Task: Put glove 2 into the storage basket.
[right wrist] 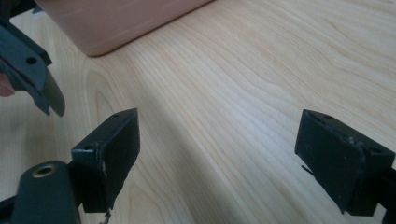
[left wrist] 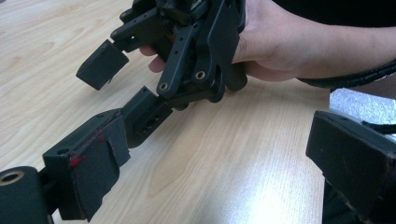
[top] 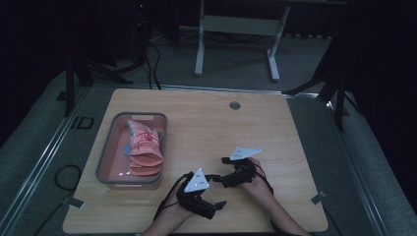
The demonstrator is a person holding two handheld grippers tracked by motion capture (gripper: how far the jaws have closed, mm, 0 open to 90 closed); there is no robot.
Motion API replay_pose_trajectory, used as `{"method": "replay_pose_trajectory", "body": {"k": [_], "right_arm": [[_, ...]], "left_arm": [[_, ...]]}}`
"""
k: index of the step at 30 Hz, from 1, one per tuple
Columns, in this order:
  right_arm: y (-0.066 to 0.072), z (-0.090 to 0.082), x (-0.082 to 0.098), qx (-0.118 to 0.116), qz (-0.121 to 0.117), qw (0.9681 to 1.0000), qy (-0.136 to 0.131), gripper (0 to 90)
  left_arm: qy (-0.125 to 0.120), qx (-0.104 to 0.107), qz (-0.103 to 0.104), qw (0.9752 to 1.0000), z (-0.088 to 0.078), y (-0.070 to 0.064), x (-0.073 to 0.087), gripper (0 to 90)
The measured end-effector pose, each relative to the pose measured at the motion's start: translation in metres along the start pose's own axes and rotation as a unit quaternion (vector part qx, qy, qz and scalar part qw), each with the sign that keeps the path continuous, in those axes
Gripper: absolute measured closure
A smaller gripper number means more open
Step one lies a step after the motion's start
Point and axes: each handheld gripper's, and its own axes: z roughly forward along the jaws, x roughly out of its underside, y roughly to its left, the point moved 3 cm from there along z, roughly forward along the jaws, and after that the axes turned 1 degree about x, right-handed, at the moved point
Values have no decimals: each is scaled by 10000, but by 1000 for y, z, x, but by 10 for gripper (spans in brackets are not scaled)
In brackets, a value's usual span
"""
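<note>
Your left gripper [top: 220,203] has its jaws spread wide with nothing between them, resting low at the near edge of the table [top: 275,128]. Your right gripper [top: 219,170] is likewise open and empty, just to the right and slightly farther, its jaws pointing left toward the other tool. The two grippers sit close together but apart; in the left gripper view the right gripper [left wrist: 114,84] lies directly ahead of your own jaws.

The pink cloth items [top: 143,150] lie piled inside the grey bin [top: 109,133] at the left of the table, well clear of both tools. Judgement: nothing is in hand, and both grippers are parked; whether the work is starting or finished cannot be told from here.

Any next reach calls for separating the tools first, then travelling left and far toward the bin. Mind its near right corner [right wrist: 100,44], which lies close ahead of the right jaws. The centre and right of the table offer open room; the near edge leaves little margin behind your hands.
</note>
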Motion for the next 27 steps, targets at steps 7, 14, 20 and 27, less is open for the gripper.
{"method": "replay_pose_trajectory", "body": {"k": [7, 14, 20, 27], "right_arm": [[-1, -7, 12, 45, 22, 10000, 50, 138], [-2, -11, 24, 151, -19, 9999, 77, 136], [-1, -16, 28, 226, -46, 9997, 13, 136], [-5, -16, 29, 262, 1, 9997, -25, 136]], "left_arm": [[29, 38, 65, 10000, 9, -2, 10, 57], [33, -29, 53, 10000, 15, -1, 17, 57], [133, -80, 84, 9998, 18, -1, 23, 57], [118, -76, -21, 9999, 18, 1, 24, 57]]}}
